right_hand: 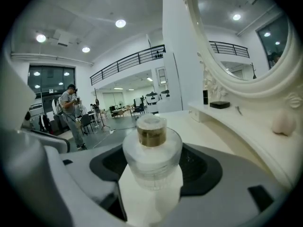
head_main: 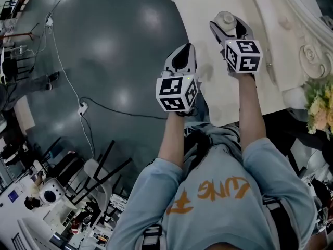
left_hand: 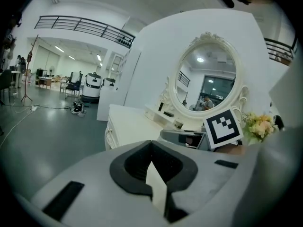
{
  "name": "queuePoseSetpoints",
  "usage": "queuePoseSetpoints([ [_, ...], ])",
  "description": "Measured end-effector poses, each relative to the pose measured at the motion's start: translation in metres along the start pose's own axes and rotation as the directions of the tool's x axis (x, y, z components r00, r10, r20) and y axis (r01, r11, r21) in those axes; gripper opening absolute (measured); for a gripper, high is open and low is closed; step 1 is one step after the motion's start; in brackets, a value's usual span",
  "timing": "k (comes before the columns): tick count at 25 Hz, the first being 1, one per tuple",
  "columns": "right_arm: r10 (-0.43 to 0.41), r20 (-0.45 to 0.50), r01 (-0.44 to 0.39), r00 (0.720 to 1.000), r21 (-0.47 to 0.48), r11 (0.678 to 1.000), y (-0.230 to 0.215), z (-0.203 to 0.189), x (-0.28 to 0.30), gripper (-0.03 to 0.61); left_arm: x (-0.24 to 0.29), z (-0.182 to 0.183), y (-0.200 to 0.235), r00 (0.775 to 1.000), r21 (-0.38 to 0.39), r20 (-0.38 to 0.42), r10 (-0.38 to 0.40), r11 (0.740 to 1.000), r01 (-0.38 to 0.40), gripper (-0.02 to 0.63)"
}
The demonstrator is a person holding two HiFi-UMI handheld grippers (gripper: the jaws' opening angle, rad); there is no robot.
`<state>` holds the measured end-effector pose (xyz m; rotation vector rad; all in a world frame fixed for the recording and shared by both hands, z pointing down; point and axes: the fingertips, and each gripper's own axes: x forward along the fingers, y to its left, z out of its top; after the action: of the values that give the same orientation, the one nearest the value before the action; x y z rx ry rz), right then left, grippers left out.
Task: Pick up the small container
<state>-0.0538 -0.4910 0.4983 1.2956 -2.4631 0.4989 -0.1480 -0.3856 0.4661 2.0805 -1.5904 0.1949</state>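
The small container [right_hand: 151, 148], a clear round bottle with a gold band and a frosted cap, stands upright between the pads of my right gripper [right_hand: 151, 176], which is shut on it. In the head view the small container [head_main: 226, 20] shows at the tip of the right gripper [head_main: 225, 26], held over the white dressing table [head_main: 205, 7]. My left gripper [head_main: 184, 51] hangs beside it, over the table's left edge. In its own view the left gripper [left_hand: 154, 167] has its jaws together with nothing in them.
An oval mirror [left_hand: 208, 79] with an ornate white frame [right_hand: 236, 82] stands at the table's back. Below it a low shelf carries a dark bottle [right_hand: 205, 97] and a flat black item [right_hand: 219, 105]. Flowers [head_main: 320, 105] sit at the right. A cable [head_main: 78, 103] crosses the grey floor. A person [right_hand: 71, 115] stands far off.
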Motion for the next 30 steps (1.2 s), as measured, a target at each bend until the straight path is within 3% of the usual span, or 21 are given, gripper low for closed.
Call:
queuePoseSetpoints([
  [11, 0.006, 0.139, -0.002, 0.990, -0.032, 0.999, 0.000, 0.046, -0.098, 0.328, -0.023, 0.012, -0.055, 0.992, -0.008, 0.126, 0.017, 1.000, -0.016, 0.021],
  [23, 0.115, 0.264, -0.057, 0.958, -0.218, 0.974, 0.026, 0.096, -0.173, 0.330, -0.058, 0.071, -0.078, 0.947, 0.053, 0.312, 0.074, 0.994, -0.095, 0.021],
  [30, 0.136, 0.301, -0.062, 0.944, -0.242, 0.968, 0.032, 0.114, -0.185, 0.330, -0.068, 0.091, -0.087, 0.936, 0.088, 0.346, 0.067, 0.991, -0.103, 0.021],
])
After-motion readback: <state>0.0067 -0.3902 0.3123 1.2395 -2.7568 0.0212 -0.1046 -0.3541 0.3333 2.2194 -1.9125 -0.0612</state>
